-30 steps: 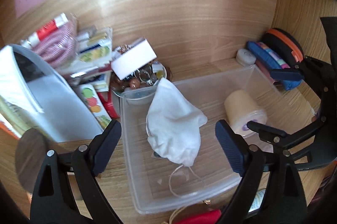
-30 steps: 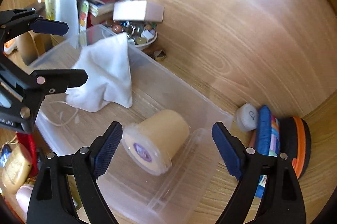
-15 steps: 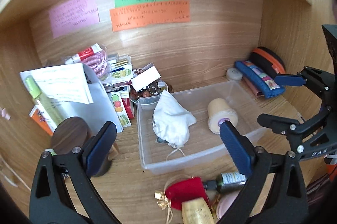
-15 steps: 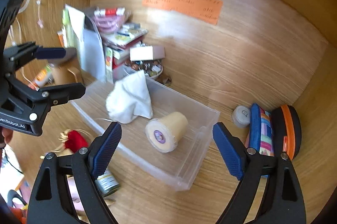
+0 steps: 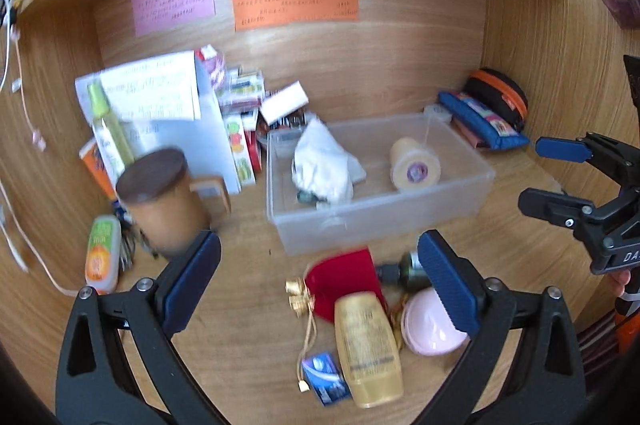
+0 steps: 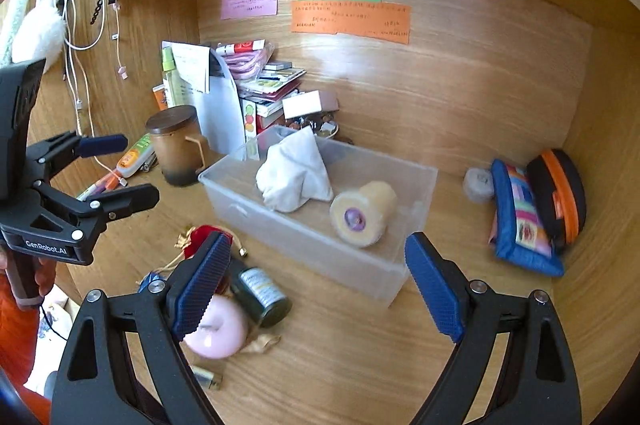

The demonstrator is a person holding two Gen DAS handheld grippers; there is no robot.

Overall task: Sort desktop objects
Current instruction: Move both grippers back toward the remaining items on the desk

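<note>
A clear plastic bin [image 5: 472,193] [image 6: 304,237] stands mid-desk and holds a white cloth pouch [image 5: 324,165] [image 6: 294,173] and a cream tape roll [image 5: 414,169] [image 6: 362,213]. In front of it lie a red pouch [image 5: 344,281], a gold bottle [image 5: 366,341], a pink round case [image 5: 428,325] [image 6: 218,329] and a dark green bottle [image 6: 262,295]. My left gripper [image 5: 318,285] is open and empty above these. My right gripper [image 6: 316,285] is open and empty in front of the bin.
A brown lidded mug [image 5: 160,201] [image 6: 176,145] stands left of the bin, with papers and books [image 5: 168,101] behind. A blue pouch [image 6: 520,221] and an orange-trimmed black case [image 6: 560,193] lean at the right wall. A small battery [image 6: 208,377] lies near the front edge.
Both grippers have pulled back and up from the bin, staying open. The loose items in front of the bin have come into view.
</note>
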